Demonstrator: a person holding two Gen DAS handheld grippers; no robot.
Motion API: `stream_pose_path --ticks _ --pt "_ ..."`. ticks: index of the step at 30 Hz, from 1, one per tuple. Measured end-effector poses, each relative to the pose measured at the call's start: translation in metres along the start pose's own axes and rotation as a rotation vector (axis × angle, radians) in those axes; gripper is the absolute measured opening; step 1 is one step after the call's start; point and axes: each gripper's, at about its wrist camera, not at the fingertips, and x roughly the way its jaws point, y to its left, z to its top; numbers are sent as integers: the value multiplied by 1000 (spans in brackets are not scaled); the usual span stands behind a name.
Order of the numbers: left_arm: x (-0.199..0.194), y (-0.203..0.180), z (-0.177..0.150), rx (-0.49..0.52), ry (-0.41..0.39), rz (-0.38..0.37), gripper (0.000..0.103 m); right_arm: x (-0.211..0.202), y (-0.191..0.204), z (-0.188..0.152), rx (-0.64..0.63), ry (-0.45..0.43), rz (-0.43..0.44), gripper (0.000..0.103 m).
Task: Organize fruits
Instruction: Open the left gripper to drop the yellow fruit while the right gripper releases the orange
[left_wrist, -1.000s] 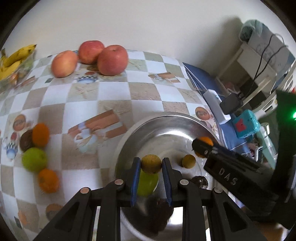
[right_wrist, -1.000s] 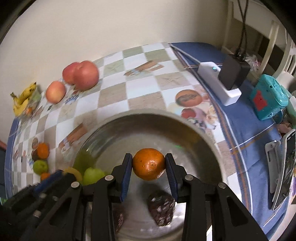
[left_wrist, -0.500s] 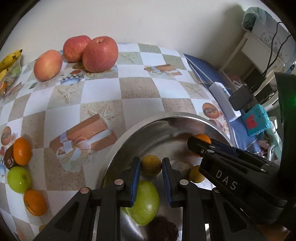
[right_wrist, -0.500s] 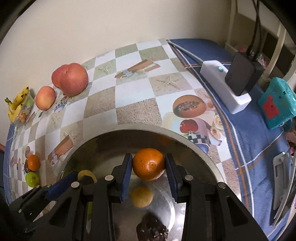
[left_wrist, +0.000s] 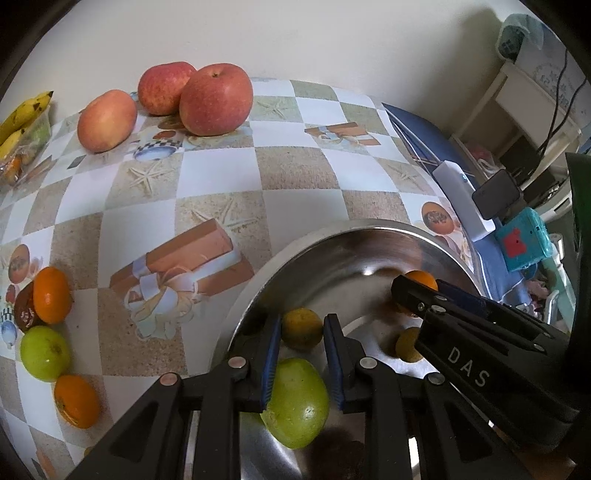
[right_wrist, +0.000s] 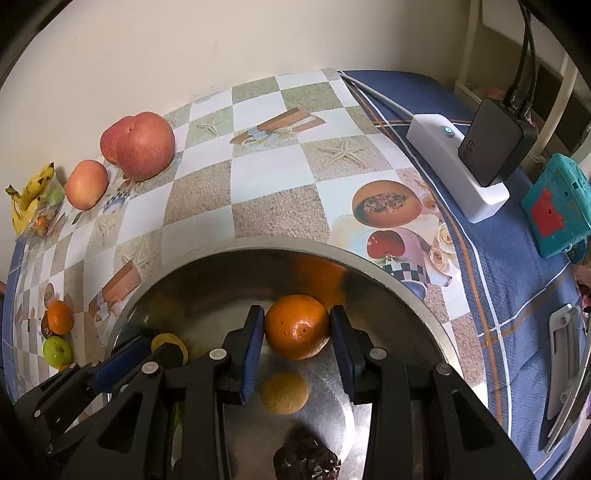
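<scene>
Now over steel bowl (right_wrist: 417, 295) | right gripper (right_wrist: 297, 334) clamps orange (right_wrist: 297, 326) at its widest girth | left gripper (left_wrist: 301, 349) clamps yellow-green citrus (left_wrist: 302, 328) likewise | both light, firm, waxy: likely slippery, squeeze gently.

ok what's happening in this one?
A person with a gripper in each hand is sorting fruit at a metal bowl. The right gripper has its jaws around an orange over the bowl; the left gripper has a small yellowish fruit between its jaws. A green fruit already lies in the bowl. Apples and more oranges sit on the table.
</scene>
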Motion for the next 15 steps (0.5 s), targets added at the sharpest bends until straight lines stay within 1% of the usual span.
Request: stream_pose_path --ticks 3,6,8,10,12,15 --pt "-4 0 -1 -3 6 -17 28 -3 -1 -1 9 1 -12 39" --pt "-12 2 -2 -16 0 -21 30 -11 0 -1 25 -2 -1 39" --pt "-17 4 -4 -19 -3 -25 37 -18 2 -1 25 -11 -6 41" --pt "-24 6 -6 -28 -4 -30 40 -28 5 -1 33 -21 -9 42" --pt "-32 8 -8 -38 -11 -35 41 -37 9 -1 36 -33 -2 42" --pt "-44 13 -11 -56 -22 -38 41 -49 18 -1 31 -53 -14 42"
